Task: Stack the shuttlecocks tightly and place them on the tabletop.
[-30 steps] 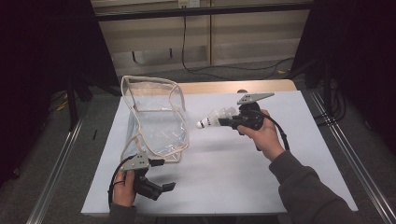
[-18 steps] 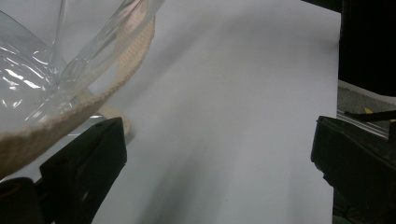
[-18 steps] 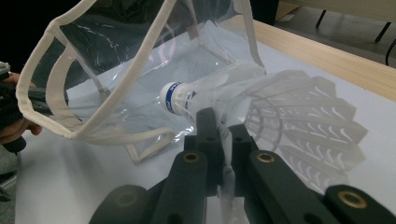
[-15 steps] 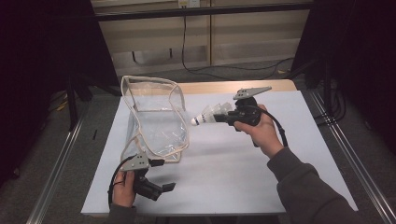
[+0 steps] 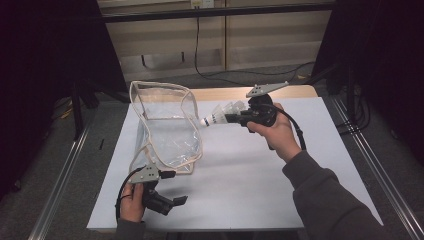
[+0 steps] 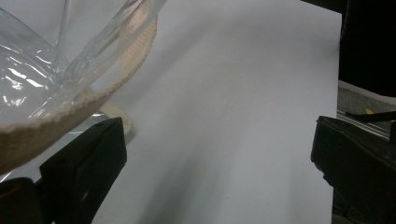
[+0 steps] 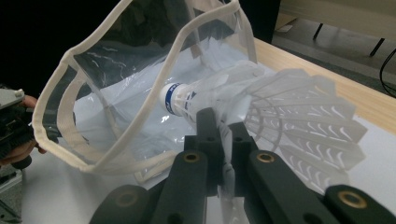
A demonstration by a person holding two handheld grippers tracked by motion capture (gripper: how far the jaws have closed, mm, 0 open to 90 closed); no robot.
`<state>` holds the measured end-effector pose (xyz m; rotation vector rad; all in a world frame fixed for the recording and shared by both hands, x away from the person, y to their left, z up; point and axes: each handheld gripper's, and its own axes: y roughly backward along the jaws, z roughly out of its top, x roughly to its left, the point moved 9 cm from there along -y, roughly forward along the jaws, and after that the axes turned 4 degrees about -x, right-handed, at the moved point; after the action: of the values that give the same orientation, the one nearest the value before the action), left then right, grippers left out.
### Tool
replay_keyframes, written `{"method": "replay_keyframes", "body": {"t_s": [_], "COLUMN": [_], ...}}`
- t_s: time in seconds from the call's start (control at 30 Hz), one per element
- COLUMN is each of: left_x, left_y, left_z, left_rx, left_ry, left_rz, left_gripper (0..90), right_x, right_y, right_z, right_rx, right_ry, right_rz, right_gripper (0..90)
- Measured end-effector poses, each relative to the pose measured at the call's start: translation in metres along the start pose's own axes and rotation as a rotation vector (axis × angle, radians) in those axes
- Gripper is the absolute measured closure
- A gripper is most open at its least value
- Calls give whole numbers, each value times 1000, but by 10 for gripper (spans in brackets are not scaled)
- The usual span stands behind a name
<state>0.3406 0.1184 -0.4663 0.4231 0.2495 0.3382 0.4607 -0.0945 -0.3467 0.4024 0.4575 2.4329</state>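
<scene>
A clear plastic bag [image 5: 167,135] with cream trim stands on the white table sheet [image 5: 240,190], its mouth open toward the right. My right gripper [image 5: 236,118] is shut on the feather skirt of a white shuttlecock [image 5: 220,114], held level in the air with its cork tip just at the bag's mouth. In the right gripper view the shuttlecock [image 7: 261,107] sits between the closed fingertips of the right gripper [image 7: 219,126], cork pointing into the bag [image 7: 116,93]. My left gripper [image 5: 176,187] rests open beside the bag's near corner; the trim [image 6: 56,116] lies over its left jaw in the left gripper view.
A wooden table edge [image 5: 220,93] shows beyond the white sheet. Metal rails [image 5: 370,165] run along both sides of the table. A cable [image 5: 297,135] trails from the right gripper over the person's wrist.
The right hand has lifted the shuttlecock and carried it left, closer to the bag's mouth. The left hand and the bag have stayed put.
</scene>
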Motion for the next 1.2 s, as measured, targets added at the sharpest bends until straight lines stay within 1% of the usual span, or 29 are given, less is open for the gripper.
{"method": "replay_keyframes", "body": {"t_s": [0.17,0.4,0.5,0.83,0.97,1.2], "left_x": [0,0,0,-1,0,1], "left_y": [0,0,0,0,0,-1], "left_z": [0,0,0,-1,-1,-1], "left_rx": [0,-6,1,3,2,-1], "left_ry": [3,1,2,3,7,6], "left_rz": [0,-1,-1,-1,0,0], "left_gripper": [35,35,35,35,35,35], "right_x": [0,1,2,4,5,10], "right_y": [2,2,1,1,0,-3], "right_z": [8,11,11,14,19,22], "right_rx": [-12,-14,-15,-12,-15,-14], "right_ry": [4,2,0,7,15,19], "right_rz": [-7,-2,-1,5,5,15], "right_gripper": [878,878,878,878,878,878]}}
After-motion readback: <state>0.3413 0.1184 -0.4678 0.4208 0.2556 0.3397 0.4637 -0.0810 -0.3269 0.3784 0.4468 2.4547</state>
